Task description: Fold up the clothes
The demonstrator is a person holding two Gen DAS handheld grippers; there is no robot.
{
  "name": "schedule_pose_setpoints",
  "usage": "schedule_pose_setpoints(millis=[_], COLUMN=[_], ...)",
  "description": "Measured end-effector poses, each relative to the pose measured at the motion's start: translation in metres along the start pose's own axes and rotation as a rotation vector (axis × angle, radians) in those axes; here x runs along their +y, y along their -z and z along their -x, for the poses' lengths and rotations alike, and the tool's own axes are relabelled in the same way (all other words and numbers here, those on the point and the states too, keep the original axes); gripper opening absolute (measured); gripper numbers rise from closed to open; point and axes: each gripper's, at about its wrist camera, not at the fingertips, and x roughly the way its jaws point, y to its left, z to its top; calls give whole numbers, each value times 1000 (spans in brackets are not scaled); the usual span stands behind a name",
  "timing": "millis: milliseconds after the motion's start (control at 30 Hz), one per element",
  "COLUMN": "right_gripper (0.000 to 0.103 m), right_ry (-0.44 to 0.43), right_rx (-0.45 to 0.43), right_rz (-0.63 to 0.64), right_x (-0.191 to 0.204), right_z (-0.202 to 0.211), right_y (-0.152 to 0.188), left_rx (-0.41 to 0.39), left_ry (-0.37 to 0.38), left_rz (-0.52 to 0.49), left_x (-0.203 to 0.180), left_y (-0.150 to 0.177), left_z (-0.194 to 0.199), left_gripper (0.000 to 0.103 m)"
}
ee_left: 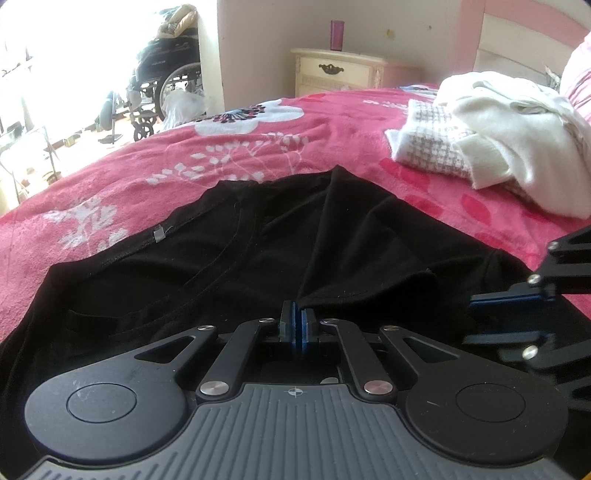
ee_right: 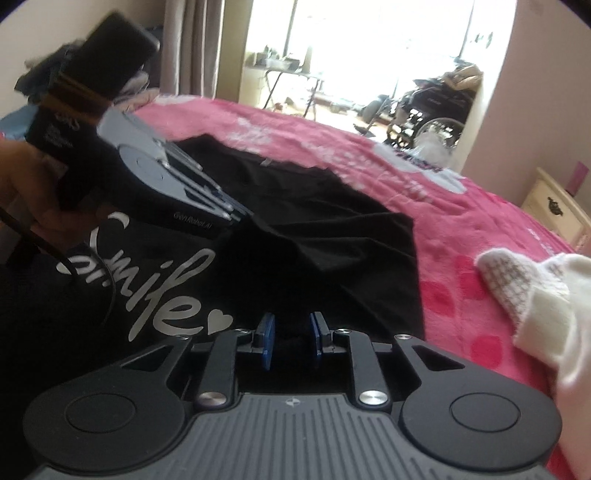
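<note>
A black T-shirt (ee_left: 184,258) lies spread on the pink flowered bedspread (ee_left: 240,155), its collar and label toward the left. My left gripper (ee_left: 297,325) is shut on a raised fold of the shirt's cloth. In the right wrist view the shirt (ee_right: 314,229) shows a white "Smile" print (ee_right: 147,288). A hand holds the left gripper (ee_right: 240,216) at the upper left there. My right gripper (ee_right: 291,332) hovers over the shirt's near edge with its blue pads (ee_right: 266,332) apart and not pressing on the cloth. The right gripper (ee_left: 491,317) also enters the left wrist view from the right.
A heap of white and checked clothes (ee_left: 498,122) lies on the bed to the right, also the heap (ee_right: 535,295). Beyond the bed stand a cream nightstand (ee_left: 332,70) with a purple cup (ee_left: 337,35) and a wheelchair (ee_left: 162,85).
</note>
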Motion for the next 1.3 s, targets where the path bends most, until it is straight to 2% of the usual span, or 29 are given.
schedule_pose_setpoints(millis=[167, 233, 400, 567, 767, 833, 900, 967, 1000, 1067, 1100, 1200, 1300], right_gripper=[25, 8, 7, 7, 7, 7, 8, 9, 13, 28, 40, 42, 42], right_ry=[-2, -2, 71, 165, 242, 225, 169, 150, 141, 118, 100, 27, -21], right_rx=[42, 31, -29, -68, -52, -38, 29, 46, 45, 33, 30, -2, -36], right_rz=[-13, -68, -158, -144, -45, -63, -83, -120, -137, -182, -208, -303, -449], right_x=[-3, -10, -21, -10, 14, 14, 11, 7, 3, -7, -12, -33, -60], right_z=[-13, -8, 21, 48, 44, 41, 31, 24, 24, 28, 31, 46, 59], right_y=[0, 1, 12, 22, 32, 31, 31, 34, 35, 36, 37, 43, 49], left_rx=[0, -2, -7, -10, -14, -15, -12, -5, -1, 10, 16, 20, 8], left_ry=[0, -1, -2, -1, -10, -14, -18, -14, -9, 7, 15, 19, 29], left_rz=[2, -2, -8, -20, -52, -58, -57, -58, -59, -70, -73, -69, 11], left_x=[1, 1, 3, 3, -1, -1, 1, 2, 3, 6, 8, 19, 38], left_y=[0, 1, 2, 2, 2, 2, 2, 2, 1, 0, 0, -1, -4], left_z=[-1, -1, -1, -2, -2, -1, 0, 2, 3, 7, 10, 24, 38], left_gripper=[3, 3, 3, 6, 7, 8, 13, 15, 16, 20, 22, 22, 22])
